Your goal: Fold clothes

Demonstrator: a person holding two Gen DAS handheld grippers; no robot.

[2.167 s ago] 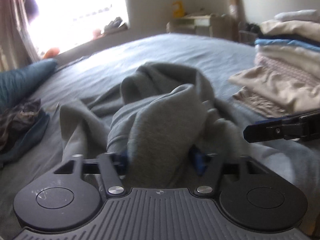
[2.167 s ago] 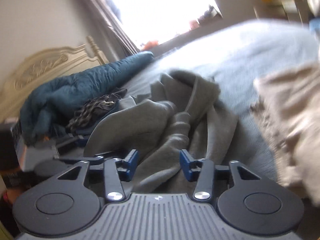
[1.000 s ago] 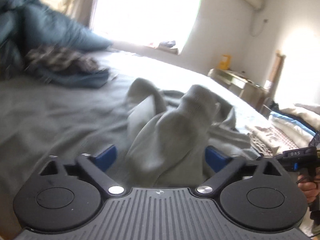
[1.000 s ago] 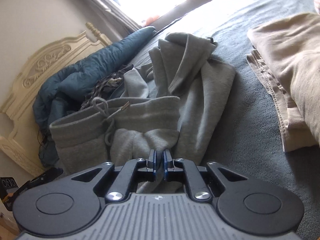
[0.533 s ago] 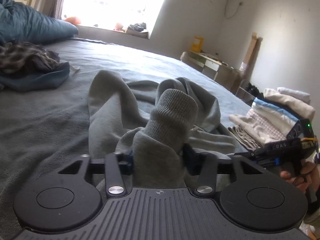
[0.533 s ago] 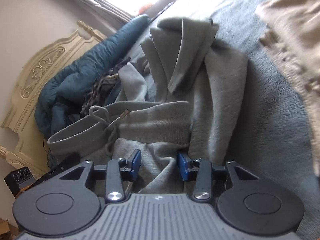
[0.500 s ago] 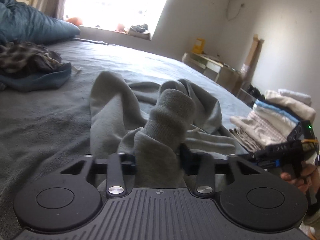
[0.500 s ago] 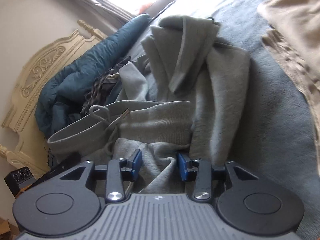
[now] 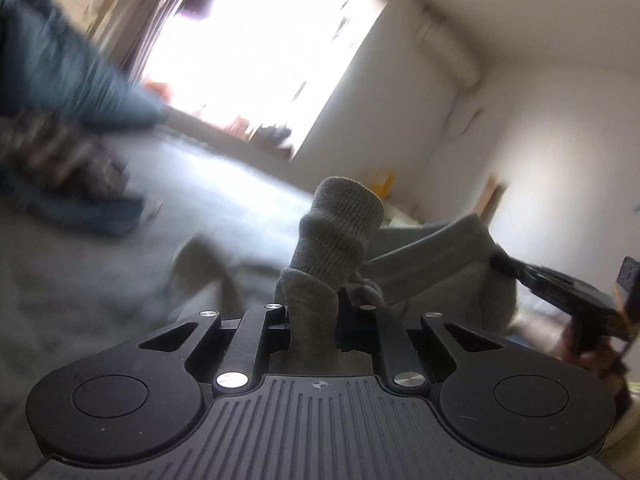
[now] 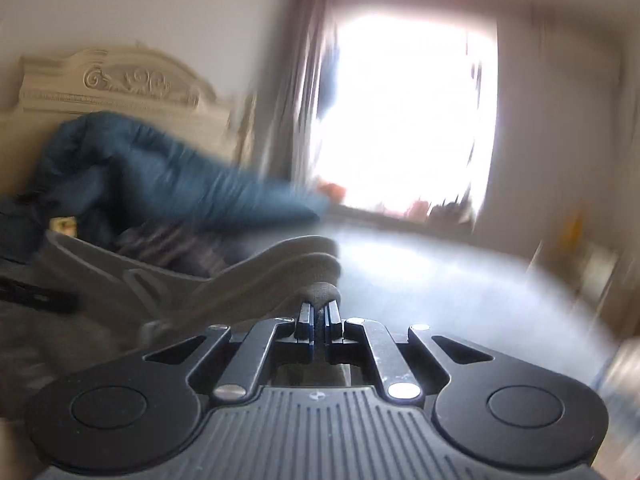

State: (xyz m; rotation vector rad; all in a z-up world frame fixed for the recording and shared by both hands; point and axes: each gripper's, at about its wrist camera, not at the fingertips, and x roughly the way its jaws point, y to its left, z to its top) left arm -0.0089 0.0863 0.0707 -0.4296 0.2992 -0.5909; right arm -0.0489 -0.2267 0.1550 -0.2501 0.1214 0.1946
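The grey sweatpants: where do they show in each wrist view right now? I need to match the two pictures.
Left wrist: grey sweatpants stand at centre, the ribbed cuff rising from the shut left gripper; fabric stretches right toward the right gripper.
Right wrist: they fill lower left to centre, a fold pinched in the shut right gripper.
Shared landmark: the bright window, with the blue duvet to its left.

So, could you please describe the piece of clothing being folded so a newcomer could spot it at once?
Start at the bed below the bright window. The grey sweatpants hang above it, a ribbed cuff pinched in the left gripper. Unlike the blue quilt nearby, they are plain grey.
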